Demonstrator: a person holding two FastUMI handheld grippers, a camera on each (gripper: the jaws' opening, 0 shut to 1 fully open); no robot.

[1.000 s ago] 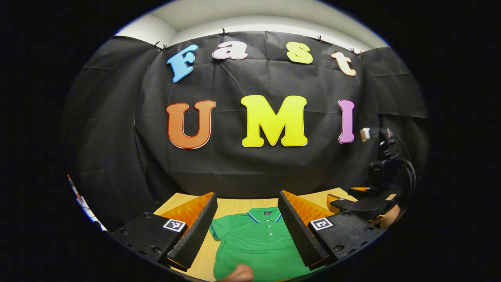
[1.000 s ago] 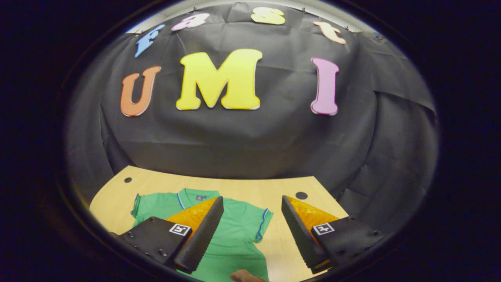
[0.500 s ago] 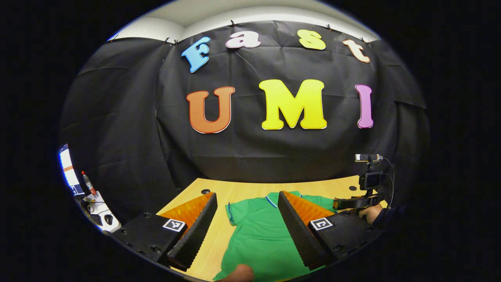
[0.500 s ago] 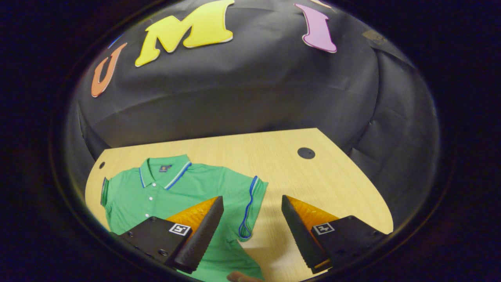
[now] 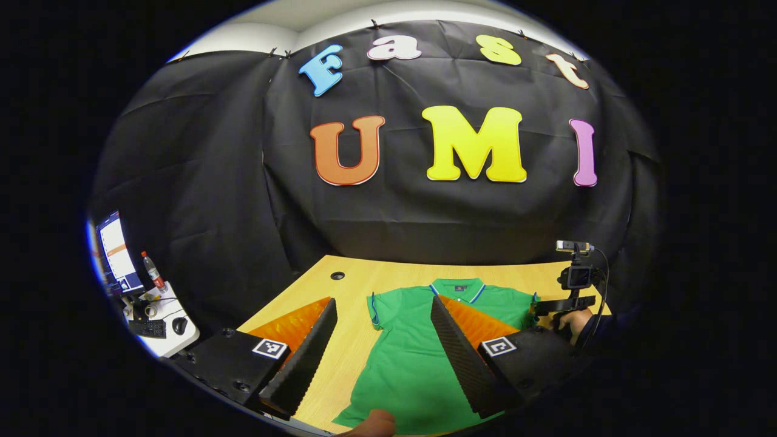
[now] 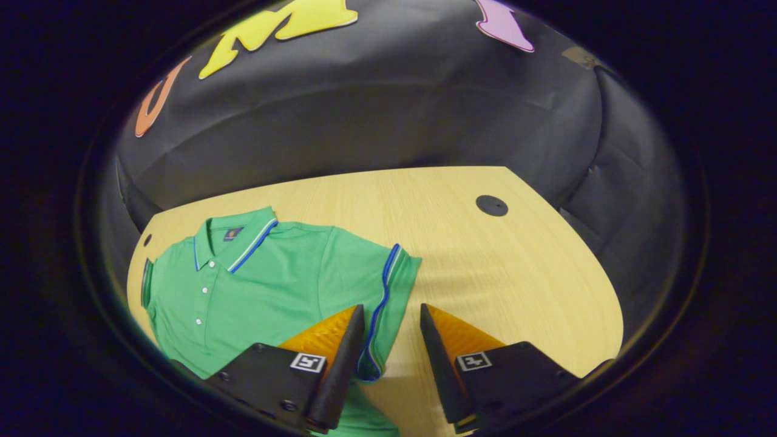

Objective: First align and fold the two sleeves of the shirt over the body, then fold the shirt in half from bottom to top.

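Right gripper view shows the right gripper (image 6: 391, 340) part open, holding nothing, its jaws straddling the cuff (image 6: 388, 291) of the shirt (image 6: 267, 285) lying flat on the table (image 6: 485, 273), while the left gripper (image 5: 382, 340) hangs wide open, empty.

Booth surroundings beyond the wooden bench (image 5: 388, 285)

Left of the bench, a white side table (image 5: 159, 328) carries a red-capped bottle (image 5: 153, 272), a monitor (image 5: 116, 251), a keyboard (image 5: 147, 328) and a mouse (image 5: 179, 325).
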